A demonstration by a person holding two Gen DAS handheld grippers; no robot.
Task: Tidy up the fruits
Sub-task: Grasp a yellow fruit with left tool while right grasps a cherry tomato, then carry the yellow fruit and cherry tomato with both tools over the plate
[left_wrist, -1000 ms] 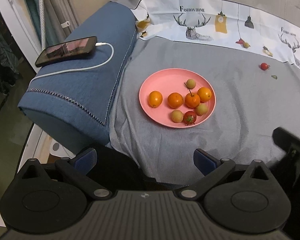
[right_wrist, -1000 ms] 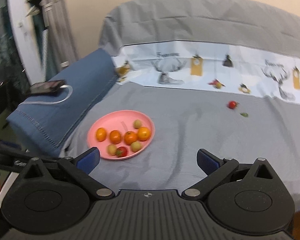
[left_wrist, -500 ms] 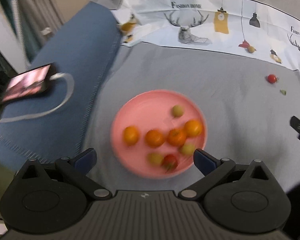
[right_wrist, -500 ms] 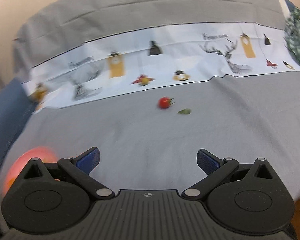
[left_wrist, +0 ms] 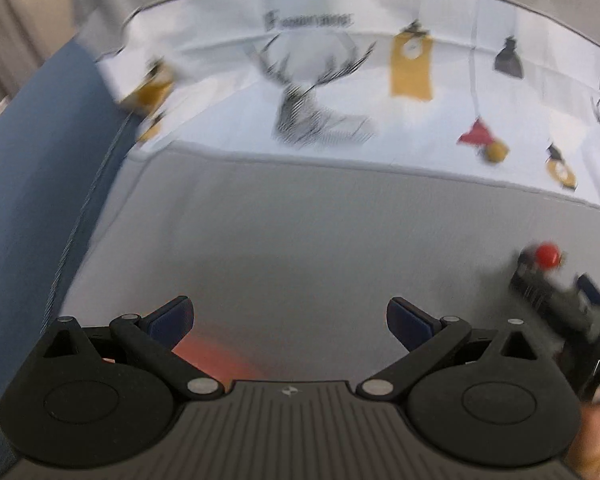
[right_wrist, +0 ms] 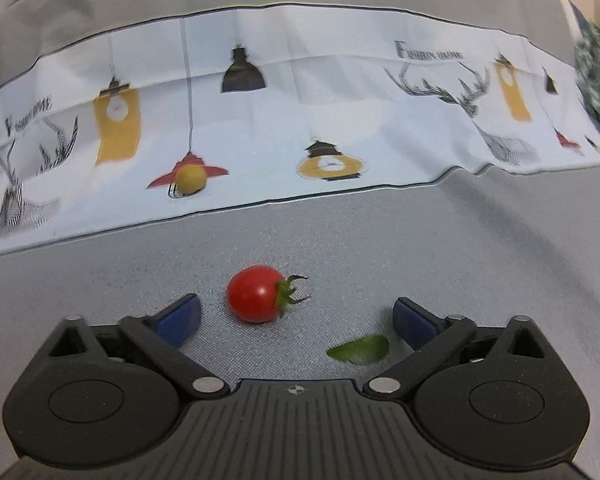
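Observation:
A red cherry tomato point(right_wrist: 256, 294) with a green stem lies on the grey cloth, just ahead of my right gripper point(right_wrist: 296, 318) and between its blue fingertips. The jaws are closing, and neither pad touches the fruit. In the blurred left wrist view the same tomato point(left_wrist: 548, 255) shows at the far right, with the right gripper point(left_wrist: 556, 292) reaching to it. My left gripper point(left_wrist: 290, 318) stands open with nothing between its fingers. Only a blurred edge of the pink plate point(left_wrist: 216, 356) shows beneath it; the fruits on the plate are hidden.
A small green leaf point(right_wrist: 360, 349) lies on the cloth by the right fingertip. A white printed band point(right_wrist: 300, 120) with lamps and antlers crosses the back. A blue blanket point(left_wrist: 32, 200) rises along the left side.
Both grippers have swept forward over the cloth. The plate has slid under the left gripper, almost out of view. The tomato, far off before, now lies between the right fingertips, which have narrowed slightly.

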